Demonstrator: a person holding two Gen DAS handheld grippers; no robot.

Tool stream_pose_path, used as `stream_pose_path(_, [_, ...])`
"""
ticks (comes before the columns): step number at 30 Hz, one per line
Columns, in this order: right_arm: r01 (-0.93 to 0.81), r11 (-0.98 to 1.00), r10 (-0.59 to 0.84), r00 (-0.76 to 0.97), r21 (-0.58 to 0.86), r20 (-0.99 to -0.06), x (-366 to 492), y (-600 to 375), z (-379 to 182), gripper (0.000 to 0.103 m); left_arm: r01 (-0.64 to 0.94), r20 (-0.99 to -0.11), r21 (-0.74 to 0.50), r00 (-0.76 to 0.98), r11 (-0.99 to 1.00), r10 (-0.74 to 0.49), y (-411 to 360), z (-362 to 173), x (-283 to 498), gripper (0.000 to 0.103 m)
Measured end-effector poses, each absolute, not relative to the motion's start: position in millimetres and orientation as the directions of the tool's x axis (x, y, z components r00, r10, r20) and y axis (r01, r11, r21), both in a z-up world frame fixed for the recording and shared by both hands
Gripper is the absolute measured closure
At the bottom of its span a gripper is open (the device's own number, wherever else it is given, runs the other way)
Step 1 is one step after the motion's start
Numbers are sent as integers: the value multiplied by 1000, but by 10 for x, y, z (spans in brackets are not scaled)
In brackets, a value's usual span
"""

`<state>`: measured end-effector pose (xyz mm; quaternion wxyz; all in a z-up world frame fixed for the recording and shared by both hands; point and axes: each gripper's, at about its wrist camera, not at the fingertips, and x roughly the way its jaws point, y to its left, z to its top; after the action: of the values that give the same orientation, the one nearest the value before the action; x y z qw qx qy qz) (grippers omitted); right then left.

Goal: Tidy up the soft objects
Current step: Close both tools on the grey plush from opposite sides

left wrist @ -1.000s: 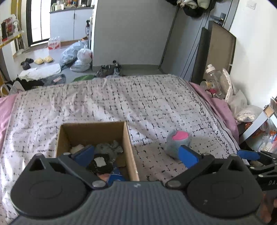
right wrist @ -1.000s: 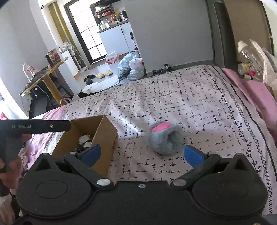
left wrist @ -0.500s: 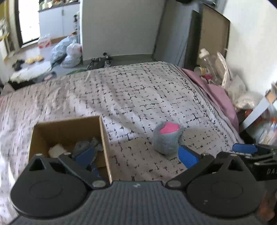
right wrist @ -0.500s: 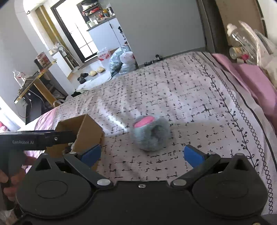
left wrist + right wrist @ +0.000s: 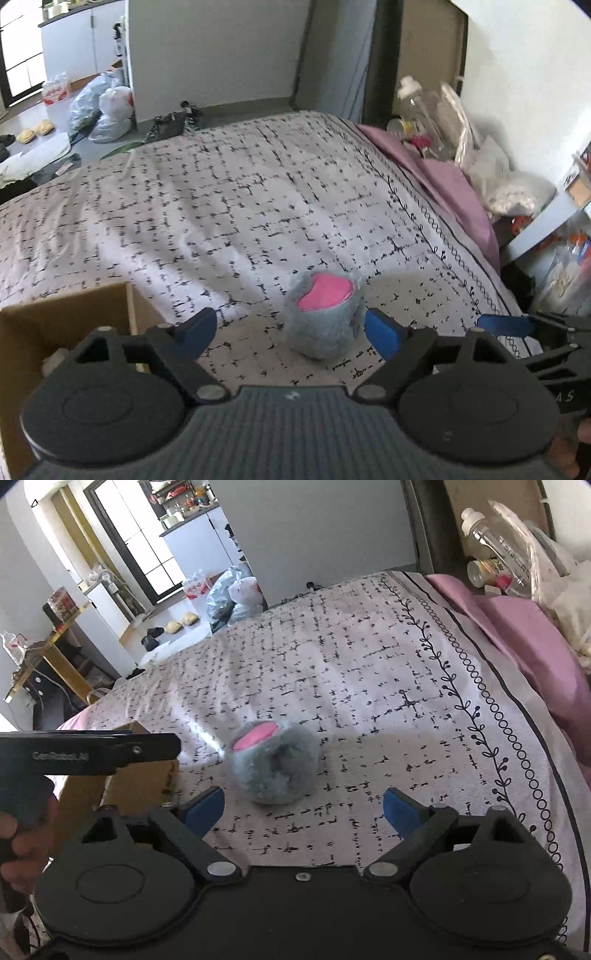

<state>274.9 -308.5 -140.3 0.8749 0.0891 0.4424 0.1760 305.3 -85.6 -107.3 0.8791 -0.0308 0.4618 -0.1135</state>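
A fluffy grey soft toy (image 5: 323, 321) with a pink patch lies on the patterned bedspread (image 5: 240, 206). My left gripper (image 5: 290, 334) hovers just short of it, its blue pads on either side of the toy without touching, and the jaws are closing. In the right wrist view the same toy (image 5: 273, 762) sits ahead of my right gripper (image 5: 303, 810), whose jaws are also closing with nothing between them. The cardboard box (image 5: 44, 332) stands at the left, and its inside is mostly hidden behind the left gripper.
The box corner (image 5: 147, 782) shows behind the left gripper's black body (image 5: 74, 751), held by a hand (image 5: 22, 849). Bottles and bags (image 5: 443, 122) crowd the bed's right edge beside a pink sheet (image 5: 450, 184). Bags and shoes lie on the floor (image 5: 103, 107) beyond the bed.
Both grippers have come forward and down toward the grey toy. The left one swung right, so the box slid to the left edge. Both pairs of jaws have narrowed a little.
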Motion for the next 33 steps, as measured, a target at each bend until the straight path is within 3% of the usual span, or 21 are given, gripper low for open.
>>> stream_pose_path(6, [-184, 929, 369, 547, 322, -751, 2905, -3144, -1503, 10, 220, -826, -165, 503, 962, -256, -1092, -1289, 3226, 25])
stream_pose_path(13, [-180, 954, 299, 556, 240, -776, 2995, -3138, -1521, 10, 229, -850, -150, 467, 962, -244, -1306, -1528, 3427, 31])
stream_pose_path(18, [-152, 947, 319, 542, 282, -777, 3054, -3165, -1583, 10, 165, -865, -137, 461, 977, -199, -1326, -1665, 3502, 49])
stream_pose_path(23, [-117, 939, 334, 535, 323, -776, 3123, -3146, -1649, 10, 110, -855, -152, 485, 982, -186, -1253, -1681, 3479, 59])
stream_pose_path(27, [-130, 932, 353, 532, 338, -769, 3165, -3070, -1668, 12, 71, -851, -232, 469, 970, -238, -1140, -1697, 3476, 63])
stream_pose_path(33, [-117, 907, 403, 519, 404, -754, 3268, -3024, -1735, 24, 34, -842, -295, 463, 955, -276, -1023, -1701, 3475, 72])
